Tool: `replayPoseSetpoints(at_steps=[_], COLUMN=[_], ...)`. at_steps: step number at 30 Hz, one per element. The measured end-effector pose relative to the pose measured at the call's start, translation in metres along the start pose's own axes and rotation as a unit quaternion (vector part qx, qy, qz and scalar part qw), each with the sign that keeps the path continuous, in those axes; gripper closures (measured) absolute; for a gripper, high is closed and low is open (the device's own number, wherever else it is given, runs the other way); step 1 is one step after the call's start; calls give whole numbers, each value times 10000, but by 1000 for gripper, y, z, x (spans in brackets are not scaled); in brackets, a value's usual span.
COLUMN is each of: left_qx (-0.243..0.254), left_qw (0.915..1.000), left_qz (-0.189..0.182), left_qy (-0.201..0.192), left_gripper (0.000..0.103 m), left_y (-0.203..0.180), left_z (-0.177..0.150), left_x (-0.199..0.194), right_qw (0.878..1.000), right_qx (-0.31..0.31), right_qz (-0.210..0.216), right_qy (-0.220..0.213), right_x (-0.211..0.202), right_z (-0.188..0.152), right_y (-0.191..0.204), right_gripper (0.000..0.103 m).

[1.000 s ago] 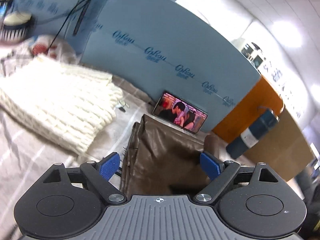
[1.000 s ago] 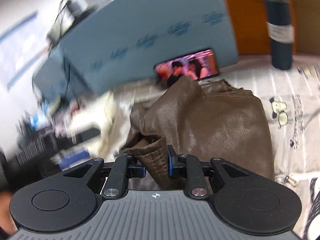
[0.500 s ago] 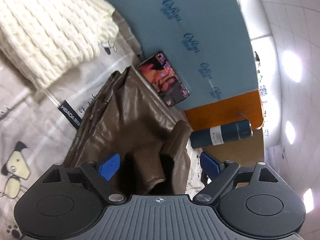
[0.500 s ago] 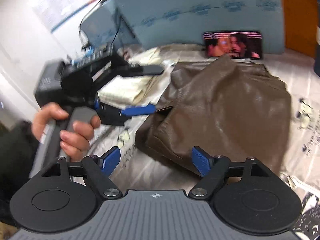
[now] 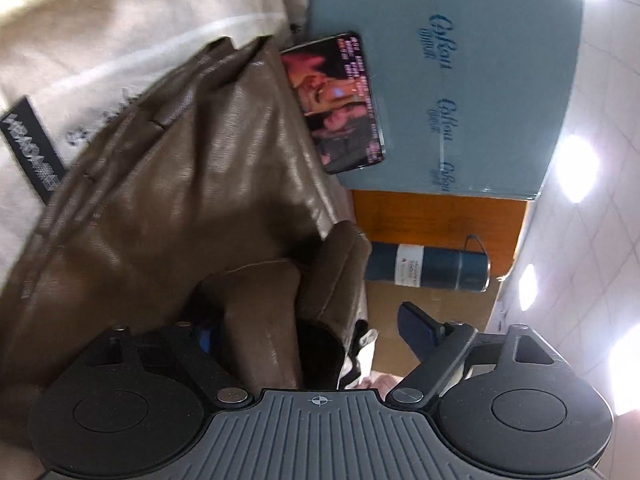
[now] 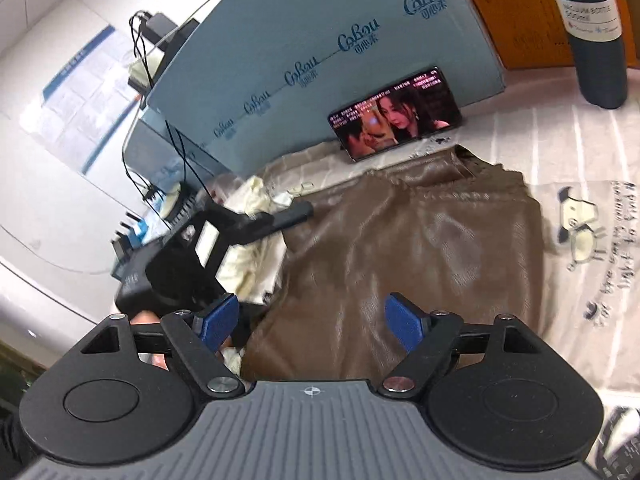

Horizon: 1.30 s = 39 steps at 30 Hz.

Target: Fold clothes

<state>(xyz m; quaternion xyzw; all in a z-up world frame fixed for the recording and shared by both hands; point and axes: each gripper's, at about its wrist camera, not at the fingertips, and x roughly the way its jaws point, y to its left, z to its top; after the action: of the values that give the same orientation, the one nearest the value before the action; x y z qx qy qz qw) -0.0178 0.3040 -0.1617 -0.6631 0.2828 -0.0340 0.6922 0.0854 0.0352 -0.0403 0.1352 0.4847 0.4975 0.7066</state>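
**Brown leather jacket lies folded on the printed sheet as my two grippers work its near edge**

My left gripper (image 5: 312,332), rolled onto its side, has just been narrowing its jaws, though they stand apart; a raised fold of the brown leather jacket (image 5: 168,184) sits between them, hiding most of the left pad, while the right pad hangs free of the leather. My right gripper (image 6: 312,322) hovers just over the jacket's near hem with its blue fingertips (image 6: 404,320) spread wide and nothing between them but the leather below. To its left, my other hand's gripper shows as a black block beside the jacket's edge. The jacket (image 6: 420,240) rests flat on a pale printed sheet (image 6: 580,264) with a cartoon dog. A cream knitted garment (image 6: 256,240) lies crumpled just beside it on the left. Beyond the jacket, a phone (image 6: 396,112) playing a video leans against a blue foam board (image 6: 320,40). A dark blue bottle (image 6: 596,40) stands at the far right, before an orange panel (image 5: 436,216).
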Motion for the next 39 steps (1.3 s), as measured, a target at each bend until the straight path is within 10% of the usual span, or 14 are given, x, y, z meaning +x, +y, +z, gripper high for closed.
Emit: replayPoseSetpoints(at_steps=[3,6,13,21,29,34,39], left_qx=[386,1605,4404,4431,4691,4619,4136], left_qw=[9992,9867,8949,8806,8488,8474,8622], left_qz=[4,135,683,1627,2396,2533,2694], left_qy=[-111,-209,-220,-426,-447,-656,-1140], left_gripper=[71,80,80,86,87,71,32], left_y=[-8,-35,-87,-58,-44,-54,-59], left_z=[-1,-13,-59,-49,-31,-33,-27], left_x=[4,0,-26,-39,-19,-23,-46], right_qw=[9998,9989,9948,9954,9998,9989,9934], right_qx=[99,276,196,88,-8,5,165], right_qz=[147,305,894,656,94,-427,-1000], right_qy=[48,208,452,698,189,-177,-527], right_x=[7,16,12,22,-4,-19,-23], right_z=[5,4,-7,-12,-2,-6,-7], right_y=[-4,-10,-1,1,-12,-24,-36], right_gripper=[24,24,23,23,23,23,20])
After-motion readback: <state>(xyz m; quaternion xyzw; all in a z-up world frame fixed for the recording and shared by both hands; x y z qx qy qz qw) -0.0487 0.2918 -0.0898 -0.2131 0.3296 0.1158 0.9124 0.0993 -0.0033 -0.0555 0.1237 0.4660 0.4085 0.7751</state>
